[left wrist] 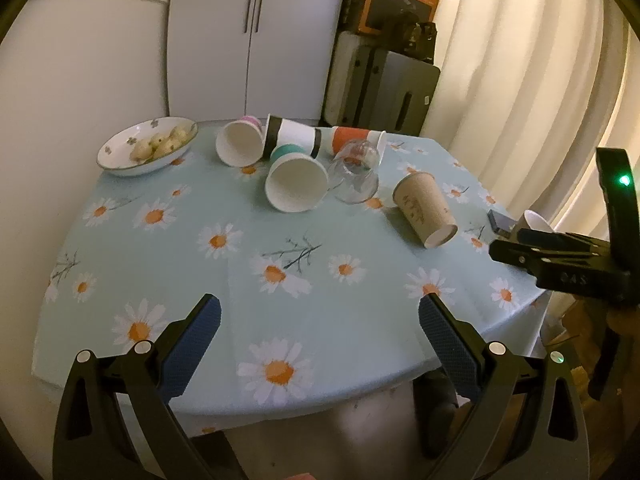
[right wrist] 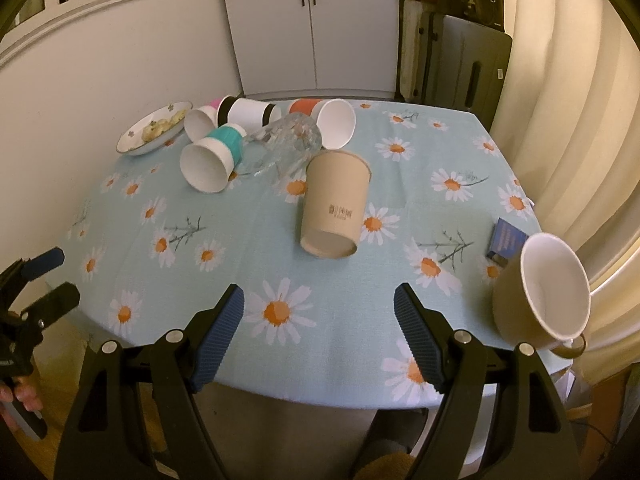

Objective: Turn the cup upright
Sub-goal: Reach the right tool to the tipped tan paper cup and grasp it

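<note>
Approaching, both jaws are held wide open, empty; the brown paper cup, lying ahead, is best gripped across its sides.

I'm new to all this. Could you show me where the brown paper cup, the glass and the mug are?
brown paper cup (right wrist: 334, 204), right wrist view, on its side wall.
glass (right wrist: 294, 138), right wrist view, on its patterned body.
mug (right wrist: 554, 286), right wrist view, on its white inside.
</note>
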The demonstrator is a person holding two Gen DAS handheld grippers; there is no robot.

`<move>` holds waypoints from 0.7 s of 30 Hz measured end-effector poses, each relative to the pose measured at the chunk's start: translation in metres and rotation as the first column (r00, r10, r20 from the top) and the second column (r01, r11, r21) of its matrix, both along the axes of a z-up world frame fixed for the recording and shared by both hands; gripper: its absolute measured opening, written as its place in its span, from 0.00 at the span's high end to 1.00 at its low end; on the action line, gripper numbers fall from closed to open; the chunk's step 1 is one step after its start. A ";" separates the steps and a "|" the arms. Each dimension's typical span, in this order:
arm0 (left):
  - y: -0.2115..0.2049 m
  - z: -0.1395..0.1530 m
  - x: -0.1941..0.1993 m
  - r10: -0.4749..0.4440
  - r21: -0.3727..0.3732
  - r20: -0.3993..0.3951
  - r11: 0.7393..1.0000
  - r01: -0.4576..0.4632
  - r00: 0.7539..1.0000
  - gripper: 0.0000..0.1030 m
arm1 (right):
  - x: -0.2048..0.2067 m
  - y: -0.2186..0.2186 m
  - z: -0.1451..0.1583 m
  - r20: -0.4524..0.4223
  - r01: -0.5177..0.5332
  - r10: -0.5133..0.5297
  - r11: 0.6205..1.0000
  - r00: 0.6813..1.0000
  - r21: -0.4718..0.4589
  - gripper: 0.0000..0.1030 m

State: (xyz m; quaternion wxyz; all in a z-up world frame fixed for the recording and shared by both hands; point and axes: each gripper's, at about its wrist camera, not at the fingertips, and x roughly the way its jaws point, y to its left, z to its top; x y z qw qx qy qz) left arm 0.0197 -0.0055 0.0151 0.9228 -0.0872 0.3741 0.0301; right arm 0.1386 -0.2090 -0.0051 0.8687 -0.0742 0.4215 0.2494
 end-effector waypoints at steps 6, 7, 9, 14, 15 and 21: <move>0.002 0.001 0.027 -0.032 -0.053 0.003 0.998 0.032 0.999 0.06 | 0.041 0.006 0.005 -0.037 0.023 -0.022 1.000 0.999 0.004 0.25; 0.002 0.000 0.030 -0.038 -0.068 0.002 0.997 0.038 0.999 0.06 | 0.051 0.008 0.004 -0.058 0.022 -0.022 1.000 0.998 0.006 0.25; 0.002 0.000 0.039 -0.053 -0.093 0.016 0.994 0.054 0.998 0.06 | 0.065 0.011 0.001 -0.092 0.024 -0.022 1.000 0.995 0.019 0.25; 0.005 0.003 0.056 -0.083 -0.153 0.058 0.984 0.091 0.995 0.06 | 0.094 0.026 -0.010 -0.165 0.015 -0.012 1.000 0.986 0.018 0.25; 0.007 0.003 0.060 -0.086 -0.168 0.067 0.981 0.096 0.994 0.06 | 0.102 0.030 -0.015 -0.188 0.014 -0.011 1.000 0.982 0.014 0.25; 0.013 -0.006 0.081 -0.077 -0.164 0.043 0.983 0.083 0.996 0.06 | 0.134 0.040 -0.035 -0.298 0.033 -0.019 0.999 0.954 0.040 0.36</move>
